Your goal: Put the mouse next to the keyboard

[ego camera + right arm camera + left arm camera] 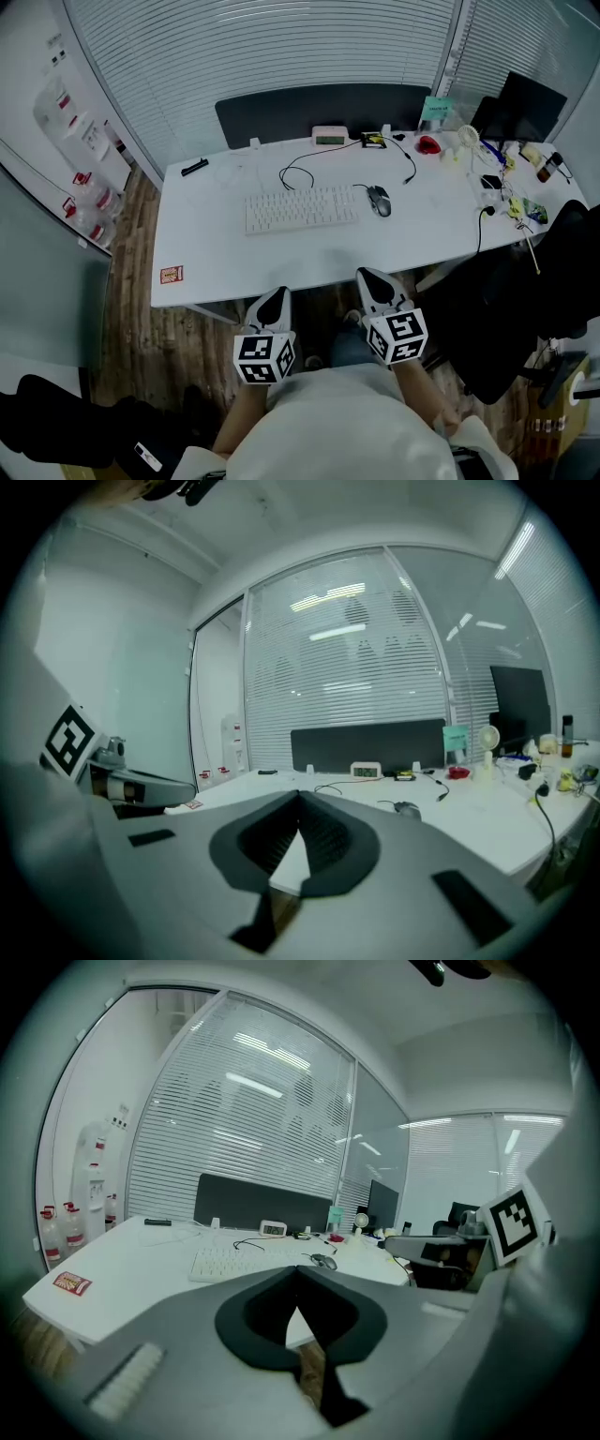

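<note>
A white keyboard (300,208) lies in the middle of the white desk (216,262). A dark wired mouse (379,200) sits just off the keyboard's right end, its cable looping toward the back of the desk. Both grippers hang in front of the desk's near edge, above the person's lap and away from both objects. My left gripper (278,293) is shut with nothing in it, and so is my right gripper (367,275). From the left gripper (298,1269) view, the keyboard (230,1262) and mouse (324,1261) lie beyond the jaws. The right gripper (300,794) view shows the mouse (406,807) ahead to the right.
A digital clock (329,137) and a dark partition (319,108) stand at the desk's back edge. Small clutter, a monitor (530,103) and cables fill the right end. A black chair (525,309) stands at the right. A red card (172,275) lies near the front left corner.
</note>
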Demonstrator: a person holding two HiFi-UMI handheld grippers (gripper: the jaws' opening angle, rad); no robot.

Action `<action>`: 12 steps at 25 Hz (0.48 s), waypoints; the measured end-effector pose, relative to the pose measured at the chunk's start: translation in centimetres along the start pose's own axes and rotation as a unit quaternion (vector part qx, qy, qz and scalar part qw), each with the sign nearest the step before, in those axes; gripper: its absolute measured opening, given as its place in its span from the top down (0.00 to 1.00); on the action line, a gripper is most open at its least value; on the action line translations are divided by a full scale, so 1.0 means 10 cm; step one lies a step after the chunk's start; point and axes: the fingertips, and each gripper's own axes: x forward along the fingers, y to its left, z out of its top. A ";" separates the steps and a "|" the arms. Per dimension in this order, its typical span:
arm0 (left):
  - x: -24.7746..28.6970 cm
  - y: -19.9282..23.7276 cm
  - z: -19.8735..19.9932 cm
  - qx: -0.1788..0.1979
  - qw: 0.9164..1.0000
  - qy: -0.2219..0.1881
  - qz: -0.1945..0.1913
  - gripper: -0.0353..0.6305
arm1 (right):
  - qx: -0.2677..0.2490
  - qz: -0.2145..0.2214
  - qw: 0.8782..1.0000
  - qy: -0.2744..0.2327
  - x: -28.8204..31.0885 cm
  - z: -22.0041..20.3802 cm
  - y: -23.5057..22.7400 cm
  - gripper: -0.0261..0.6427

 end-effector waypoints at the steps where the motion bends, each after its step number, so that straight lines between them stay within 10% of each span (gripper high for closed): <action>1: 0.00 0.00 0.00 0.000 1.000 0.000 -0.002 0.93 | 0.000 0.000 1.000 -0.002 0.00 0.00 0.00 0.96; 12: 0.03 0.01 0.04 0.000 1.000 -0.001 -0.009 0.93 | -0.003 0.000 1.000 -0.022 0.02 0.10 -0.01 0.96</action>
